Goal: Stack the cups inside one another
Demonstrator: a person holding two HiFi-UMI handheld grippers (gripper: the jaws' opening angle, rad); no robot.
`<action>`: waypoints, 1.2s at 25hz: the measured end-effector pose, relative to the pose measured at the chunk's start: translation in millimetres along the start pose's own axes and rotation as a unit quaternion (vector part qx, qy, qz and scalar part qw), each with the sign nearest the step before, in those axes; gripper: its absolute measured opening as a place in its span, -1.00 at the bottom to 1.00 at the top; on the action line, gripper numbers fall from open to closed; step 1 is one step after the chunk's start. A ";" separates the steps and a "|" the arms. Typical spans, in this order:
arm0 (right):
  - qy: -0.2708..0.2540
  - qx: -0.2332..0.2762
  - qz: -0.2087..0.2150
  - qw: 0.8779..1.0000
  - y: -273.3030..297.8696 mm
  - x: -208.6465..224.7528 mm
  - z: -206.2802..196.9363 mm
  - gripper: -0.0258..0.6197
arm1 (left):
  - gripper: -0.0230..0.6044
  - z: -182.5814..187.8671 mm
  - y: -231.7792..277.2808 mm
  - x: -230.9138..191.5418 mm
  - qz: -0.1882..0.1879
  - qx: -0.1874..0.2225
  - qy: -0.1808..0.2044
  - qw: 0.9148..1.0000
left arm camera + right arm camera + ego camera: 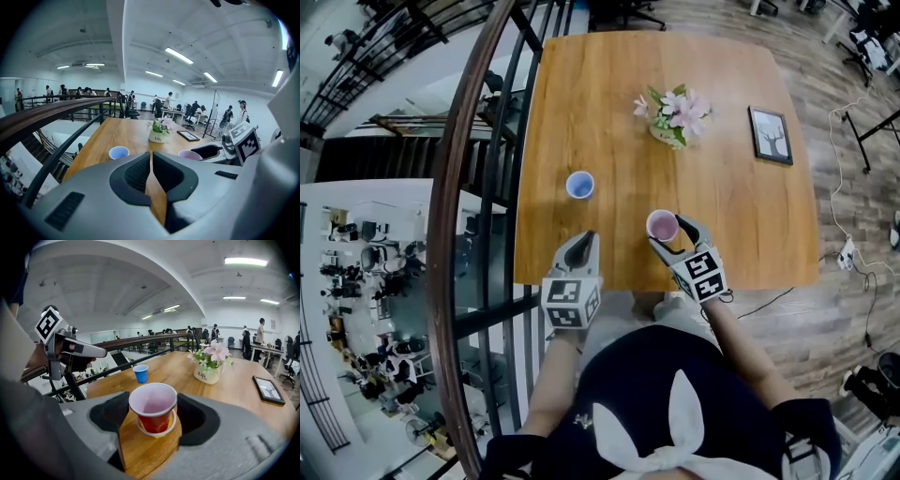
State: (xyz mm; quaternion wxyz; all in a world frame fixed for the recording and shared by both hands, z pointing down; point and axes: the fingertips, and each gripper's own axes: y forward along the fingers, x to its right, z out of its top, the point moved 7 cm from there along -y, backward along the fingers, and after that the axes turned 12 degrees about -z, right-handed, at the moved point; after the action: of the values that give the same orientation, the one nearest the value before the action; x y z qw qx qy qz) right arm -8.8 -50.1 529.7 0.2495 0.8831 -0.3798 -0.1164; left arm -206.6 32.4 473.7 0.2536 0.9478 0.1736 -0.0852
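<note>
Red cup nested in a second cup, near edge of the wooden table (609, 94).
The right gripper (670, 234) clasps the red cup (153, 416) between its jaws, with the cup's base sunk in the mouth of a yellowish cup (156, 433). The left gripper (584, 242) hangs beside it, jaws pinched together on nothing. The blue cup (579, 185) stands alone farther in.

The table (609, 112) is showing smooth, satin-finished wood with visible grain. The red cup (154, 417) and blue cup (579, 185) are presenting thin, glossy plastic. The handrail (47, 114) is showing a glossy brown finish.
</note>
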 end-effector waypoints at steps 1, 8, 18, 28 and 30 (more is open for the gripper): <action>-0.001 -0.004 -0.001 1.000 1.3 -0.3 -2.0 0.06 | -0.82 -0.2 -0.3 -0.2 0.001 0.000 0.000 1.000; 0.001 -0.028 0.002 1.000 6.0 -2.2 -13.1 0.12 | -0.82 -3.8 -0.9 -0.6 0.002 -0.001 -0.004 1.000; 0.012 0.008 -0.010 1.000 -7.2 0.8 5.7 0.06 | -0.82 -2.7 1.4 0.8 -0.001 0.003 -0.002 1.000; 0.032 0.093 -0.014 0.995 -40.7 11.5 52.9 -0.68 | -0.82 5.7 3.7 5.3 -0.011 0.009 0.004 1.000; 0.029 0.105 -0.008 0.994 -48.4 12.6 60.2 -0.92 | -0.82 9.1 3.2 7.7 -0.014 0.014 0.005 1.000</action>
State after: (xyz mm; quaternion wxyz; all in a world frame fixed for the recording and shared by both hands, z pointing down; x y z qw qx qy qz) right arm 5.6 -52.1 452.8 0.1649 0.9105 -0.3757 -0.0522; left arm -199.0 27.3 465.3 0.2383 0.9492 0.1864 -0.0865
